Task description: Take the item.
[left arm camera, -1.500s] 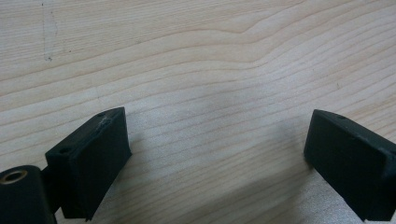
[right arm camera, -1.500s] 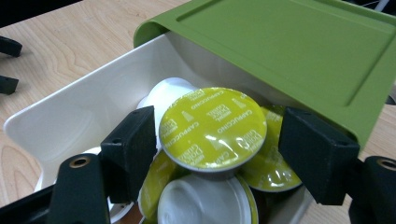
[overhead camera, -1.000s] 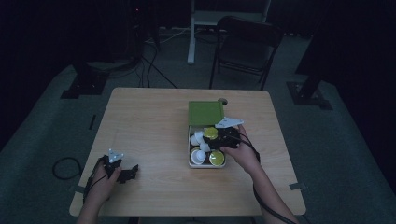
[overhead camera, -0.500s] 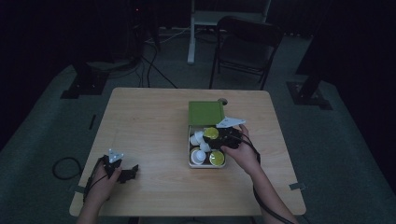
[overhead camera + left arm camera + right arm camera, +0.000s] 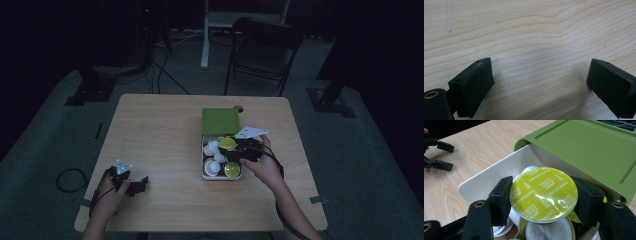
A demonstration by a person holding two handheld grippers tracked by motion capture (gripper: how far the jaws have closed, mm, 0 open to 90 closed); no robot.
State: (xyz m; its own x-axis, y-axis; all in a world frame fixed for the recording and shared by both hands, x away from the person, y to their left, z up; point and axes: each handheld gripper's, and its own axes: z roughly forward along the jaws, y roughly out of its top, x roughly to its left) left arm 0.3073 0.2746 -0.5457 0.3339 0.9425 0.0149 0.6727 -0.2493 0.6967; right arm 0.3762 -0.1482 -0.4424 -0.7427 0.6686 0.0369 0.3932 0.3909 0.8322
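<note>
Not much has moved since the earlier pictures: both hands sit in the same spots, but the right gripper [image 5: 543,202] has just been closing its jaws, and now it holds a coffee pod [image 5: 543,193] tight. The pod sits between the two jaws, just above the other pods in the white box [image 5: 221,176], near its green lid [image 5: 220,121]. It is round, with a shiny yellow-green top. The left gripper [image 5: 540,85] is far off on the table [image 5: 160,130], wide open, holding nothing.
</note>
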